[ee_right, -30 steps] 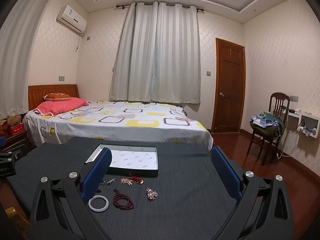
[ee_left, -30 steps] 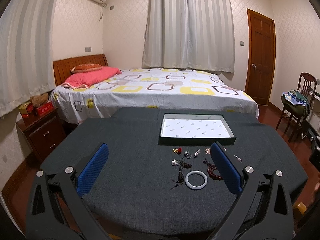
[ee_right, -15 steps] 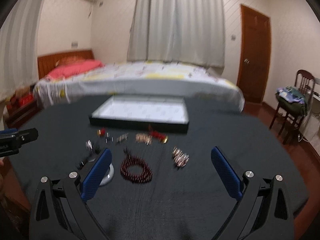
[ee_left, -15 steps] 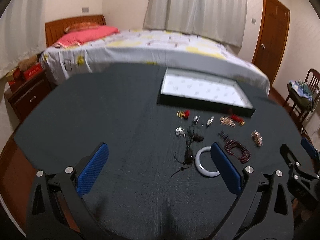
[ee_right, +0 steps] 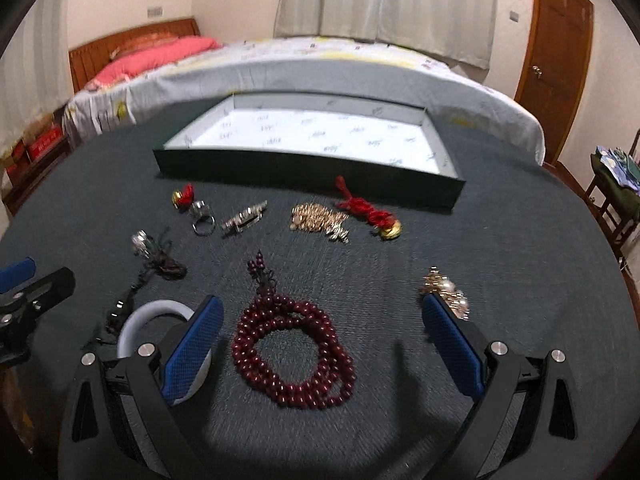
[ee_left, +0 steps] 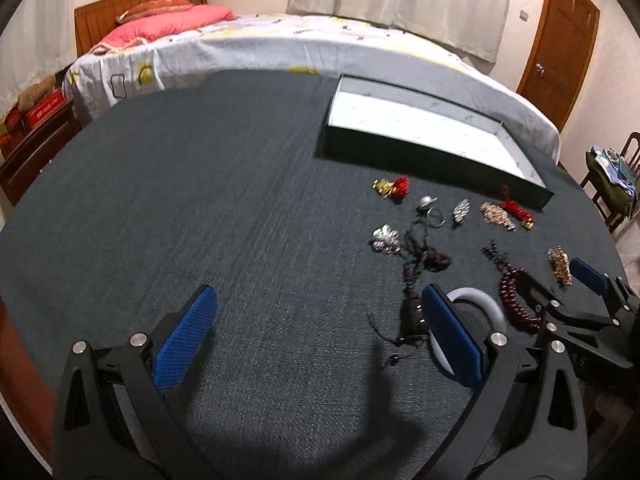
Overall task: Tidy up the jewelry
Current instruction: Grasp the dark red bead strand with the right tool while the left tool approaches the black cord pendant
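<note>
Several jewelry pieces lie on the dark cloth in front of a shallow dark tray with a white lining. A dark red bead necklace lies between the pads of my open right gripper. A white bangle sits partly under its left pad. A gold chain, a red cord charm, a ring and a gold brooch lie around. My left gripper is open and empty, left of the bangle and a black cord pendant.
The tray stands at the table's far side with the bed behind it. A chair with clothes stands at the right. A nightstand is at the left. The right gripper also shows in the left wrist view.
Both grippers have moved forward and tilted down toward the table. The jewelry now appears larger and closer, with the red bead necklace between the right gripper's pads.
</note>
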Demonstrator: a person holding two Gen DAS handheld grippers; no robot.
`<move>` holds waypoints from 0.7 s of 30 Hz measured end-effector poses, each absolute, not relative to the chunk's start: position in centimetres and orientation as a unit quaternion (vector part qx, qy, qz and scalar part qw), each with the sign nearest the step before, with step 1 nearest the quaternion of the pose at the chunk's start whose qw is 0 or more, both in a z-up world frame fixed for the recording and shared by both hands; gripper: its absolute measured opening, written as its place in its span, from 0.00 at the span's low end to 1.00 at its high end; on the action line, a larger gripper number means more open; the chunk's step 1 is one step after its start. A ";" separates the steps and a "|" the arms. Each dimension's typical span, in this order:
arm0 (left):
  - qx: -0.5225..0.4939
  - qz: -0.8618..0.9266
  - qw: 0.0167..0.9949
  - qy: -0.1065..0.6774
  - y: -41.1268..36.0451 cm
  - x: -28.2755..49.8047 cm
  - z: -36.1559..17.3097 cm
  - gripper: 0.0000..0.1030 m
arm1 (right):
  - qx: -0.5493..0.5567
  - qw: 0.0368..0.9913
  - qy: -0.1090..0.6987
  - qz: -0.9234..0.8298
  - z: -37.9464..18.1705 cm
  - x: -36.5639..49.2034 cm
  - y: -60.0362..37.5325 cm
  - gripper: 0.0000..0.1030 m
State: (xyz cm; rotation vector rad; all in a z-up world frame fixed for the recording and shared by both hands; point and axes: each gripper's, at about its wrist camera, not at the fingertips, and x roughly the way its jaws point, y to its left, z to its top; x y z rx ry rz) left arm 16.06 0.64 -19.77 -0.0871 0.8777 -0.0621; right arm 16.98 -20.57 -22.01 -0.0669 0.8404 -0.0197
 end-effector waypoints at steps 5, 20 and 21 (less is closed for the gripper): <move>-0.045 -0.025 0.897 0.438 0.8 16.5 -20.8 0.97 | -0.022 0.898 0.438 -0.002 -23.5 16.8 -21.0 0.93; -0.036 -0.040 0.891 0.451 -0.2 16.8 -21.7 0.96 | -0.010 0.905 0.423 0.046 -22.6 15.6 -21.3 0.33; -0.037 -0.043 0.890 0.452 -0.3 16.8 -21.8 0.95 | -0.004 0.905 0.424 0.049 -22.6 15.6 -21.4 0.22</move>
